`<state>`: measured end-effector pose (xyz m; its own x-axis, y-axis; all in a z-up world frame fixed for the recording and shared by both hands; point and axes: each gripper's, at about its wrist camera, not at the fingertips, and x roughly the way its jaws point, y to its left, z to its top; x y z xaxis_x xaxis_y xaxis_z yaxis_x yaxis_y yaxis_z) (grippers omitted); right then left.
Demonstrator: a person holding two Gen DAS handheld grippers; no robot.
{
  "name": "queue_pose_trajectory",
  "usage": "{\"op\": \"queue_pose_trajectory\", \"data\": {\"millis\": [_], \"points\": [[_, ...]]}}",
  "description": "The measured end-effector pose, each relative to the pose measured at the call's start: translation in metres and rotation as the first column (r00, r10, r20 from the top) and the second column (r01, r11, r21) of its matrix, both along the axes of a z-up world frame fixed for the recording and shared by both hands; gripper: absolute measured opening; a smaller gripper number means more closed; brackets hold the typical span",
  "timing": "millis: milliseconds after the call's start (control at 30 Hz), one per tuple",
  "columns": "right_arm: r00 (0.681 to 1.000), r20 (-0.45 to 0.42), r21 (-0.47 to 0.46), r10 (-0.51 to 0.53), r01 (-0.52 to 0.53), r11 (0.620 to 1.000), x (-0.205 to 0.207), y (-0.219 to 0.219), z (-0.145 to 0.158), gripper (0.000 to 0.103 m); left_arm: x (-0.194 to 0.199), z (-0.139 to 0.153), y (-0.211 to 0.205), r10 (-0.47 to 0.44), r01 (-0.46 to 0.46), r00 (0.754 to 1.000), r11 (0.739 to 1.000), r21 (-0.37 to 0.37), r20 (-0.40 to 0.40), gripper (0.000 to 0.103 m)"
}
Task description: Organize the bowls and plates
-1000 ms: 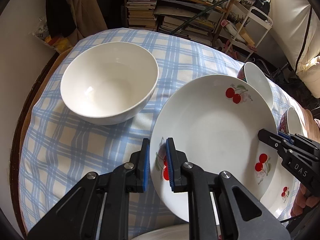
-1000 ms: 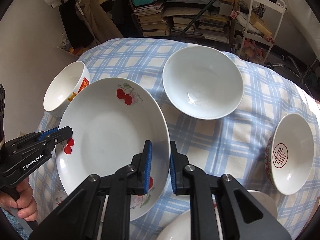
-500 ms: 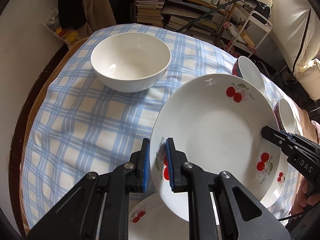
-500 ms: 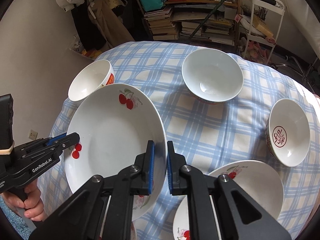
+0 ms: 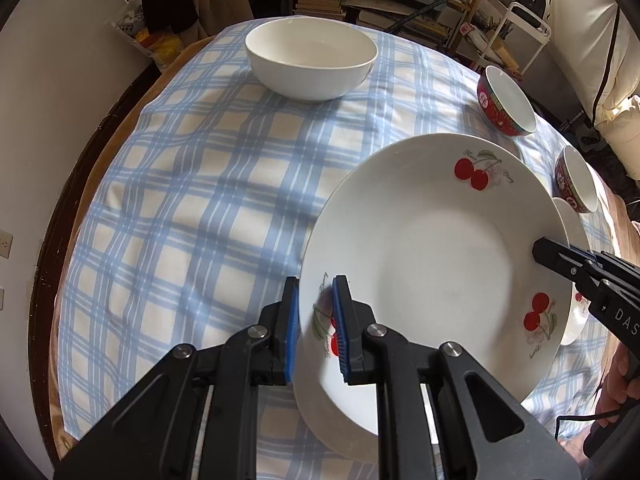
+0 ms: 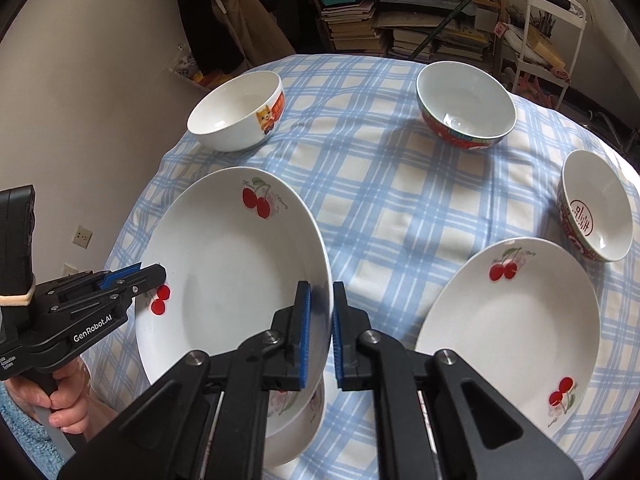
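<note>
both grippers carry the cherry plate (image 5: pixel 432 264) above the checked tablecloth (image 5: pixel 192 208): left gripper (image 5: pixel 316 320) and right gripper (image 6: pixel 320 320) each clamp narrowly on opposite rims. next, probably lower it level onto the second cherry plate (image 6: pixel 516 320) at near right

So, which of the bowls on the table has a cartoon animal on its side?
The white bowl at the far left of the right wrist view; it has an orange cartoon animal outside. The other small bowls have red patterned outsides.
</note>
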<state>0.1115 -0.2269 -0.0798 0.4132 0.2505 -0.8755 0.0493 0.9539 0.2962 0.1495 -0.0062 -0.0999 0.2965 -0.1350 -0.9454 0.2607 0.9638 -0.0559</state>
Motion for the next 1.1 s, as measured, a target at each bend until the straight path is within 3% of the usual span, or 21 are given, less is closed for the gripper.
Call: {"op": "queue_pose_trajectory", "data": {"millis": [267,633,1100], "points": [[0.999,-0.009,-0.019,0.042,-0.042,0.999,-0.02,0.024,-0.006,0.009,-0.024,-0.025,0.017,0.047,-0.047,0.997,0.999,0.002,-0.055,0.016],[0.999,-0.044,-0.011,0.03,-0.03,0.999,-0.038,0.028,-0.025,0.009,-0.032,-0.04,0.014,0.046,-0.043,0.996,0.998,0.039,-0.079,0.015],[0.998,0.002,-0.139,0.057,-0.056,0.989,-0.038,0.036,-0.028,0.011,-0.035,-0.046,0.005,0.016,-0.013,0.999,0.998,0.062,-0.049,0.016]]}}
